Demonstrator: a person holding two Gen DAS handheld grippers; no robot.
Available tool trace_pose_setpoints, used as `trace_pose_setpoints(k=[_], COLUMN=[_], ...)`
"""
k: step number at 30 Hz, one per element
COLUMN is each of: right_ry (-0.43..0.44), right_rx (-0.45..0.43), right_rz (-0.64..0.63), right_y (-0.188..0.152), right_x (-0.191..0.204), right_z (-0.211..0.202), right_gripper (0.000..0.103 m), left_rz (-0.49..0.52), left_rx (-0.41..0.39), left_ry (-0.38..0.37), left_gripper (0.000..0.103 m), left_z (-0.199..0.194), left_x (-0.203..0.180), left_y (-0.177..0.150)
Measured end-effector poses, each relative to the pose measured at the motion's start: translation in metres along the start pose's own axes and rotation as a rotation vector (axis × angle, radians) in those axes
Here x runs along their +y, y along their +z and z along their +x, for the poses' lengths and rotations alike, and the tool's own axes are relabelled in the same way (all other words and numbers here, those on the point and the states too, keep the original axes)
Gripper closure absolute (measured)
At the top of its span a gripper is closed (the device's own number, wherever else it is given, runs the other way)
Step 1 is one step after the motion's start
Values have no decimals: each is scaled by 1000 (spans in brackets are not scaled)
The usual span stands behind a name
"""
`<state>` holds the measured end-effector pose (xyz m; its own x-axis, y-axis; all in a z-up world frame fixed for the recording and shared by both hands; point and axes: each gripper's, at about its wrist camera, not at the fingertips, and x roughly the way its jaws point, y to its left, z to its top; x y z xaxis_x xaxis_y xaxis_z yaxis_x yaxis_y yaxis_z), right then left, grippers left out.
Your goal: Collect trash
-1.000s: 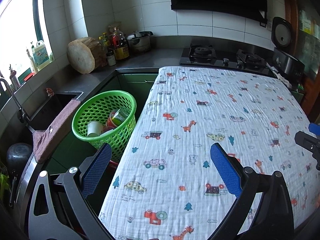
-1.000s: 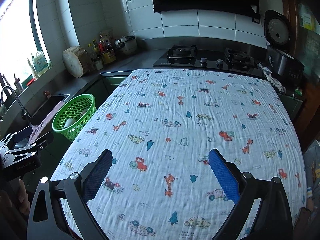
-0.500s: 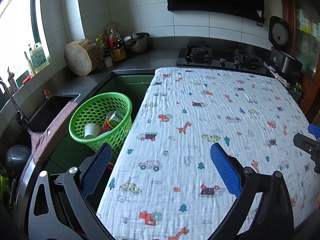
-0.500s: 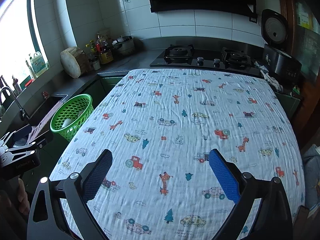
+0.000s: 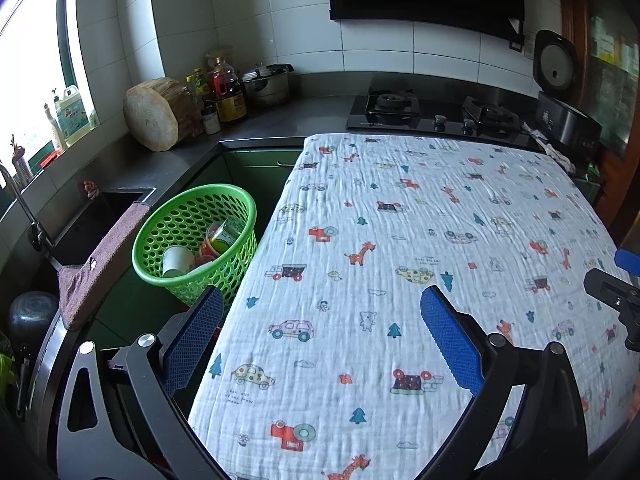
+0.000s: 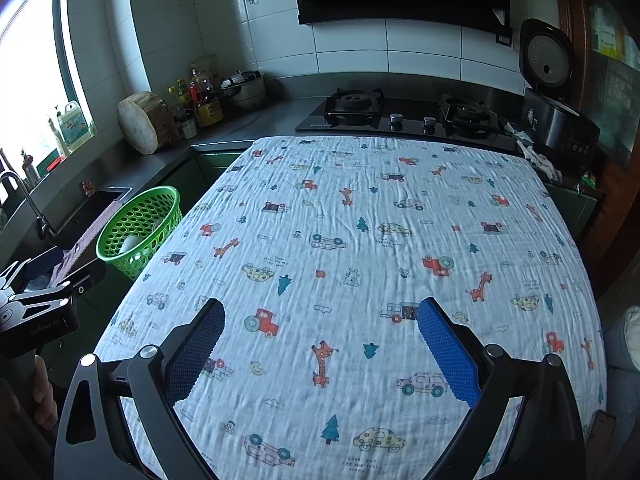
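A green perforated basket (image 5: 192,236) stands left of the table and holds a white paper cup (image 5: 176,260) and colourful wrappers (image 5: 218,236). It also shows in the right wrist view (image 6: 138,232). My left gripper (image 5: 320,340) is open and empty above the table's near left part. My right gripper (image 6: 320,344) is open and empty above the table's near edge. The table's white cloth with cartoon prints (image 5: 420,248) shows no loose item on it.
A sink (image 5: 92,220) with a brown towel (image 5: 100,268) lies left of the basket. A wooden block (image 5: 154,120), bottles (image 5: 224,92) and a pot (image 5: 266,82) sit on the back counter. A gas hob (image 6: 404,114) and a rice cooker (image 6: 556,112) stand behind the table.
Both grippers have drawn back and risen a little, so the table and basket look slightly farther away. Both stay open and empty.
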<state>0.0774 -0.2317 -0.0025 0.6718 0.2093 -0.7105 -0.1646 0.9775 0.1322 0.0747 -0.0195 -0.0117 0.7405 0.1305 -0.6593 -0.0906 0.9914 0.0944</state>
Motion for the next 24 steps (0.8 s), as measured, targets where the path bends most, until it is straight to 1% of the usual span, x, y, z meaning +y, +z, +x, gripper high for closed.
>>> trace_pose_setpoints(k=[9, 24], right_ry=[-14, -43], right_rx=[1, -8], right_rz=[4, 3], right_y=[-2, -3], right_x=[-4, -6], right_z=[-1, -8], right_gripper=[9, 9], left_rz=[-3, 25], left_rx=[-7, -7], left_ry=[-15, -47], left_gripper=[5, 5], left_z=[-1, 2], left_x=[-3, -18], left_y=[4, 8])
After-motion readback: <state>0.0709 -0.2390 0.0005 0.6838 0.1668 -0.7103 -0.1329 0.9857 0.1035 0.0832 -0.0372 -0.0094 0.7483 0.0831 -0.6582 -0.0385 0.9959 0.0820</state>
